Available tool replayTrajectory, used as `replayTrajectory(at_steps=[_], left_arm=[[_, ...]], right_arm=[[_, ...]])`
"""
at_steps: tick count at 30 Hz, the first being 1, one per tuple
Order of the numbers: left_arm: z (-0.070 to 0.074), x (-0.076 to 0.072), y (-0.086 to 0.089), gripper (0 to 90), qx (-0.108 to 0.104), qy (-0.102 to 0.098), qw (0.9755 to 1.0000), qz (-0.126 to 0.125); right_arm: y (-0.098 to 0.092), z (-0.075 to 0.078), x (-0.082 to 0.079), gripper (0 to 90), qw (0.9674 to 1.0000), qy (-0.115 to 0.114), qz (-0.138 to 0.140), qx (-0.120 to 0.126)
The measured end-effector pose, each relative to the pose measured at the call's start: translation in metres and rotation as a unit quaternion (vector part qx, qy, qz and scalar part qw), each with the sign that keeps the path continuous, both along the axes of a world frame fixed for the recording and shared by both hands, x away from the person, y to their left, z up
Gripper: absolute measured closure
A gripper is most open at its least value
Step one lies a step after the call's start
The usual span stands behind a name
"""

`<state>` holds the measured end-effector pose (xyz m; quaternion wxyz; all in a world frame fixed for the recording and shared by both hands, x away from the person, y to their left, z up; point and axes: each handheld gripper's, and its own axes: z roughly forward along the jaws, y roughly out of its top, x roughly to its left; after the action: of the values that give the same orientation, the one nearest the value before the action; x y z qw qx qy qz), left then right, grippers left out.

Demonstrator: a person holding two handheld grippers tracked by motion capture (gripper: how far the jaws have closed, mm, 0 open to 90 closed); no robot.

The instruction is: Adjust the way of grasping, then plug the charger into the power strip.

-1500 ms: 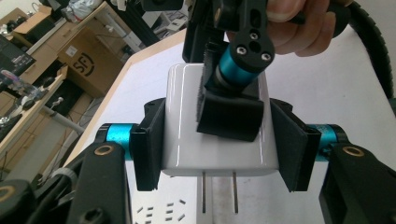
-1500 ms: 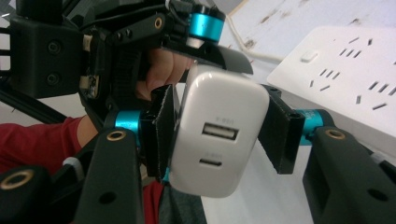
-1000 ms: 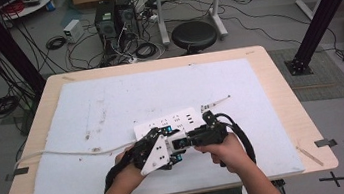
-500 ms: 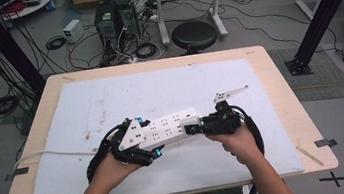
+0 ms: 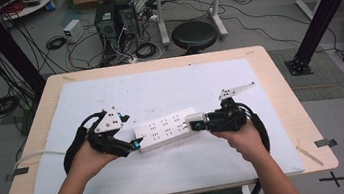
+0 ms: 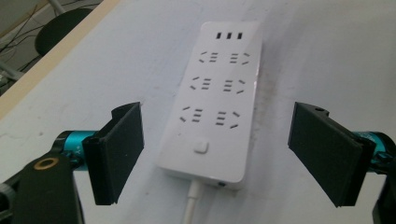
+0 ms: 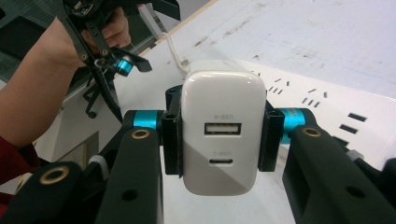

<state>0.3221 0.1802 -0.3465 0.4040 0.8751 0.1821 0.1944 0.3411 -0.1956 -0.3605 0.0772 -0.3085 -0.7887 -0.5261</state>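
A white power strip (image 5: 166, 129) lies flat on the white mat, its cord (image 5: 36, 156) running off to the left. In the left gripper view the power strip (image 6: 215, 98) sits between and beyond the wide-apart jaws of my left gripper (image 6: 219, 156), which is open at the strip's cord end. My left gripper (image 5: 133, 143) shows at the strip's left end in the high view. My right gripper (image 7: 217, 135) is shut on a white USB charger (image 7: 219, 135), its two ports facing the camera. From above, that charger (image 5: 195, 122) is held at the strip's right end by the right gripper (image 5: 198, 122).
The white mat (image 5: 159, 91) covers most of the wooden table (image 5: 280, 88). Beyond the far edge stand a black stool (image 5: 194, 35), computer towers (image 5: 112, 19) and tangled cables on the floor. A black frame post (image 5: 322, 11) rises at the right.
Both hands have drawn apart and toward the near side. The left gripper has let go of the strip's left end and opened. The strip now lies flat; the right gripper still holds the charger.
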Motion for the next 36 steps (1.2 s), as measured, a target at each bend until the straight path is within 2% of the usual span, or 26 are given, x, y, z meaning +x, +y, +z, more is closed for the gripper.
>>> replayTrajectory(at_steps=[2, 8, 13, 16, 22, 25, 27, 28, 30, 31, 32, 33, 34, 35, 36], left_arm=[[0.001, 0.002, 0.006, 18.3, -0.002, 0.007, 1.0000, 0.002], [0.007, 0.008, 0.021, 18.3, 0.002, 0.009, 0.9998, 0.016], [0.006, 0.009, 0.028, 18.3, 0.003, 0.014, 0.9996, 0.026], [0.005, 0.009, 0.033, 18.3, 0.003, 0.017, 0.9992, 0.035], [0.003, 0.009, 0.038, 18.3, 0.004, 0.018, 0.9990, 0.041], [0.004, 0.008, 0.042, 18.3, 0.009, 0.019, 0.9988, 0.045], [0.004, 0.009, 0.045, 18.3, 0.013, 0.020, 0.9986, 0.046], [0.004, 0.009, 0.047, 18.3, 0.017, 0.023, 0.9984, 0.049], [0.004, 0.010, 0.050, 18.3, 0.021, 0.022, 0.9982, 0.052], [0.004, 0.010, 0.051, 18.3, 0.021, 0.025, 0.9981, 0.052], [0.004, 0.011, 0.053, 18.3, 0.020, 0.030, 0.9979, 0.054], [0.004, 0.011, 0.054, 18.3, 0.018, 0.032, 0.9977, 0.056], [0.004, 0.011, 0.054, 18.3, 0.018, 0.032, 0.9977, 0.056], [0.004, 0.011, 0.054, 18.3, 0.018, 0.033, 0.9976, 0.059], [0.005, 0.011, 0.054, 18.3, 0.017, 0.032, 0.9976, 0.058]], right_arm=[[-0.001, 0.000, 0.000, 63.2, 1.0000, 0.000, -0.003, -0.002], [-0.004, 0.001, 0.000, 63.3, 0.9999, -0.005, -0.003, -0.008], [0.001, 0.005, 0.001, 63.3, 0.9993, -0.018, 0.016, -0.028], [0.004, 0.006, 0.002, 63.3, 0.9988, -0.023, 0.021, -0.038], [0.010, 0.009, 0.006, 63.3, 0.9970, -0.046, 0.020, -0.059], [0.018, 0.015, 0.010, 63.3, 0.9936, -0.078, 0.012, -0.081], [0.020, 0.016, 0.011, 63.3, 0.9925, -0.081, 0.011, -0.090], [0.025, 0.018, 0.015, 63.3, 0.9898, -0.093, 0.010, -0.108], [0.028, 0.019, 0.018, 63.3, 0.9870, -0.101, 0.006, -0.125], [0.028, 0.019, 0.018, 63.3, 0.9870, -0.101, 0.006, -0.125], [0.033, 0.022, 0.023, 63.3, 0.9835, -0.102, 0.005, -0.149], [0.034, 0.022, 0.025, 63.3, 0.9827, -0.099, 0.000, -0.157], [0.036, 0.023, 0.027, 63.3, 0.9801, -0.101, -0.003, -0.171], [0.038, 0.025, 0.029, 63.3, 0.9798, -0.095, -0.001, -0.176], [0.039, 0.026, 0.031, 63.3, 0.9781, -0.102, -0.004, -0.181]])
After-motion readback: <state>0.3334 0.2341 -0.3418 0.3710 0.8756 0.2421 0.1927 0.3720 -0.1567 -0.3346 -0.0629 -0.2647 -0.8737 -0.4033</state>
